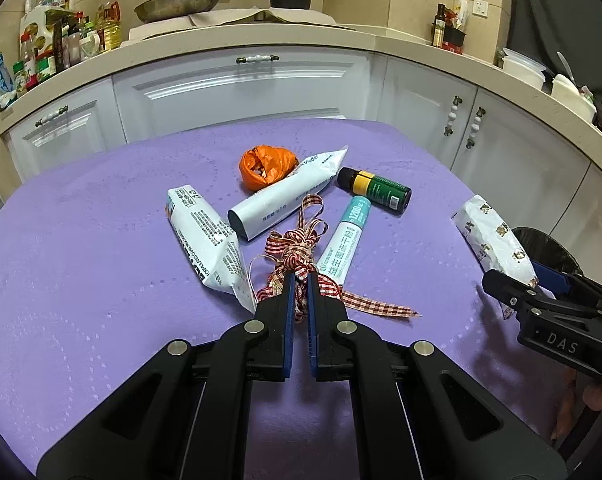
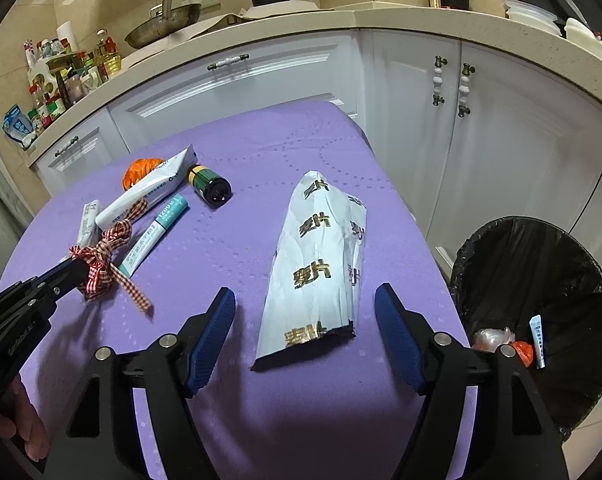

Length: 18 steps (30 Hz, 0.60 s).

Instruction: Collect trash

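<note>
Left gripper (image 1: 299,280): jaws closed on the checked ribbon (image 1: 301,256), pinched at the knotted middle of the bunch; loose tails trail on the purple cloth (image 1: 101,280).
Ribbon, handling: judged very light, soft and limp (the tails may drag or snag neighbouring items as it lifts); the knot looks like the soundest hold.
White pouch (image 1: 209,236): lies just left of the ribbon; appears thin and crushable.
Tubes and bottle: white tube (image 1: 285,196), teal tube (image 1: 343,240) and green bottle (image 1: 375,190) lie close together past the ribbon; the bottle is likely rigid and apt to roll.
Orange bag (image 1: 265,166): crumpled, at the far side of the pile.
Paper packet (image 2: 321,264): flat on the cloth between the right jaws, untouched; probably light, creased and springy, best squeezed across its width near the middle.
Right gripper (image 2: 305,340): jaws apart, either side of the packet.
Bin (image 2: 541,280): black-lined, off the table's right edge, some rubbish inside.
</note>
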Each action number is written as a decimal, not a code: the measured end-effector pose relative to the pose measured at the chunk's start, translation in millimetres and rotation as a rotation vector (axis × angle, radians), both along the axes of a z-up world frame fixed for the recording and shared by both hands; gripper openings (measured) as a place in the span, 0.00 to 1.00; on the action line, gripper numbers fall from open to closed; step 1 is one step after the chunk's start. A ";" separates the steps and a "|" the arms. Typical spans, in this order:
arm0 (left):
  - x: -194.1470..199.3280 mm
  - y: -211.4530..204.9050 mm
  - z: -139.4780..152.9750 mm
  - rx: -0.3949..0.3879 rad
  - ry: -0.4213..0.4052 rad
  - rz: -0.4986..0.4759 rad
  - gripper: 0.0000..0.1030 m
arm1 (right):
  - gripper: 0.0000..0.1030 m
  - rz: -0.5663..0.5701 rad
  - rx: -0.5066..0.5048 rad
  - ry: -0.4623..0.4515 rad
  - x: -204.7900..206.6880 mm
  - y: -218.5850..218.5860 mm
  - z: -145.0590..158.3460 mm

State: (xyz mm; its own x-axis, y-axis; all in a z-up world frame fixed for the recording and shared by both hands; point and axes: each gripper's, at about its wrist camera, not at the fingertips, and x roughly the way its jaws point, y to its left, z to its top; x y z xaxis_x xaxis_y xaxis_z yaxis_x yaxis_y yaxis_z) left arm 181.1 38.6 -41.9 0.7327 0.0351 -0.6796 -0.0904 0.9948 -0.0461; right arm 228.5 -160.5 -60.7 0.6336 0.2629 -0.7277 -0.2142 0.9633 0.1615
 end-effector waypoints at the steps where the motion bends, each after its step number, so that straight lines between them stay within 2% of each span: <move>1: -0.8 -0.4 0.2 0.000 -0.002 0.000 0.05 | 0.53 0.004 0.004 0.007 0.7 -0.2 -1.0; 5: -3.4 1.2 2.9 -0.003 -0.017 -0.004 0.05 | 0.32 0.008 0.015 0.006 -0.7 -2.4 -0.7; 8: -4.9 3.7 2.6 -0.011 -0.014 -0.005 0.05 | 0.27 0.008 0.016 0.000 -3.2 -2.8 -1.5; 18: -14.4 4.4 10.3 -0.017 -0.030 -0.012 0.05 | 0.23 0.016 0.015 -0.017 -11.2 -2.1 3.1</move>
State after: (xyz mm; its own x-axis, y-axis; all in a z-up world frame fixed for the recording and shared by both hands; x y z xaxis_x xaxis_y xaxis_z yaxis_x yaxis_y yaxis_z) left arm 166.7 43.0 -31.6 0.7531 0.0154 -0.6577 -0.0772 0.9949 -0.0651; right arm 217.3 -162.6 -57.6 0.6411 0.2839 -0.7130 -0.2324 0.9573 0.1722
